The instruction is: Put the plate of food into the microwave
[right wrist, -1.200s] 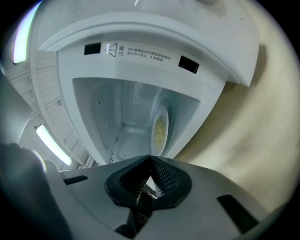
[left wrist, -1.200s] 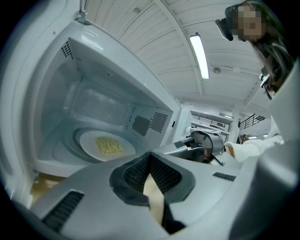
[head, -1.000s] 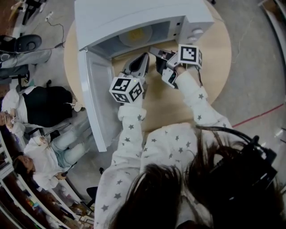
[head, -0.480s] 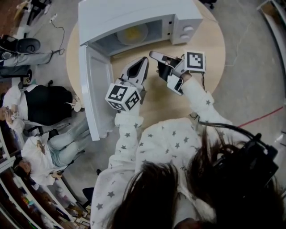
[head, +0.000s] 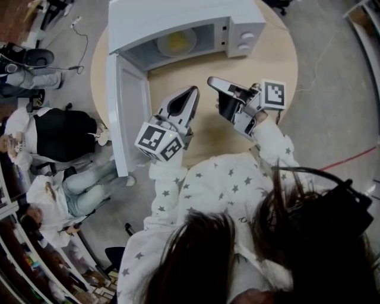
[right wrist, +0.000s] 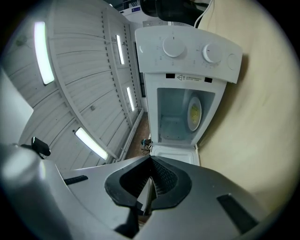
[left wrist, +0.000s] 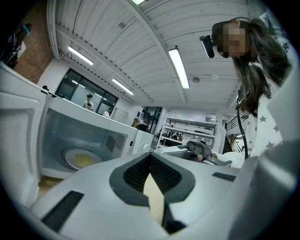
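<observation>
The plate (head: 176, 41) sits in the microwave (head: 178, 18), and the left gripper (head: 191, 90) and right gripper (head: 211, 81) have their jaws pressed together, empty; a hard shove on the open door (head: 122, 113) could skid the microwave on the worktop (head: 279, 59).

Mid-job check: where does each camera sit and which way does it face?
Head view: on the person's head, looking steeply down at the table, the open microwave, starred sleeves and hair.
Left gripper view: on the left gripper, facing into the microwave; its shut jaws and the hair show.
Right gripper view: on the right gripper, rolled sideways, facing the microwave; its shut jaws show.
All three share the plate of food inside.
</observation>
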Available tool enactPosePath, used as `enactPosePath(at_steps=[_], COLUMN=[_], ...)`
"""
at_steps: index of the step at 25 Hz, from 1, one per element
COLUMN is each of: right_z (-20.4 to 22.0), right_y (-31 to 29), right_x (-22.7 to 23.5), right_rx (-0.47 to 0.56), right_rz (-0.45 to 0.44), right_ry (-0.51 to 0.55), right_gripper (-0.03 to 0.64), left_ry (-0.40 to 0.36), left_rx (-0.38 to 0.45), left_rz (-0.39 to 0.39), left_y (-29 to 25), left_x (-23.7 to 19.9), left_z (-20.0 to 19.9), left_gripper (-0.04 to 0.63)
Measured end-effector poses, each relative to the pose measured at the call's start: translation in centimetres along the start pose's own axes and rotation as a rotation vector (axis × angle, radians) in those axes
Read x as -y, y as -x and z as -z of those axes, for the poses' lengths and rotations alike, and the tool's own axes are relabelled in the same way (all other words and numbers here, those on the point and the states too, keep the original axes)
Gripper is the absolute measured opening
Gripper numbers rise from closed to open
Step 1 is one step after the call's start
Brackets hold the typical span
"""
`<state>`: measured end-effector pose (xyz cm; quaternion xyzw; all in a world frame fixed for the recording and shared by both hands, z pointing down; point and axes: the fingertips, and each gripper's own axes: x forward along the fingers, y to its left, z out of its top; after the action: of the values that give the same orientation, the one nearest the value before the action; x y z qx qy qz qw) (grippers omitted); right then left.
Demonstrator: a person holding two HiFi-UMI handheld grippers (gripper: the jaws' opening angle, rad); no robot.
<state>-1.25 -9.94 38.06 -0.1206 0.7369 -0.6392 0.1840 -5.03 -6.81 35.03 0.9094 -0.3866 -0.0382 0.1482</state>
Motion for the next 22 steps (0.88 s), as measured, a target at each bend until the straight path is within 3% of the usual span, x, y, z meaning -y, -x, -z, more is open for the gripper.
enactPosePath(at_steps=[9, 22], right_z=[1.5, 2.3], right_y=[1.0, 1.1], right_x=[-3.5, -3.7], right_rx=[0.023, 0.013], right_rz=[-0.085, -0.111], right_ry=[0.011, -0.004], right_gripper=[0.006, 0.006], left_ry=[-0.013, -0.010], left_rx=[0.034, 0.043], left_rz=[0.005, -0.003], left_y=[1.4, 1.5], left_x=[2.7, 3.0], left_z=[-1.9, -1.8], left_gripper=[0.002, 0.002])
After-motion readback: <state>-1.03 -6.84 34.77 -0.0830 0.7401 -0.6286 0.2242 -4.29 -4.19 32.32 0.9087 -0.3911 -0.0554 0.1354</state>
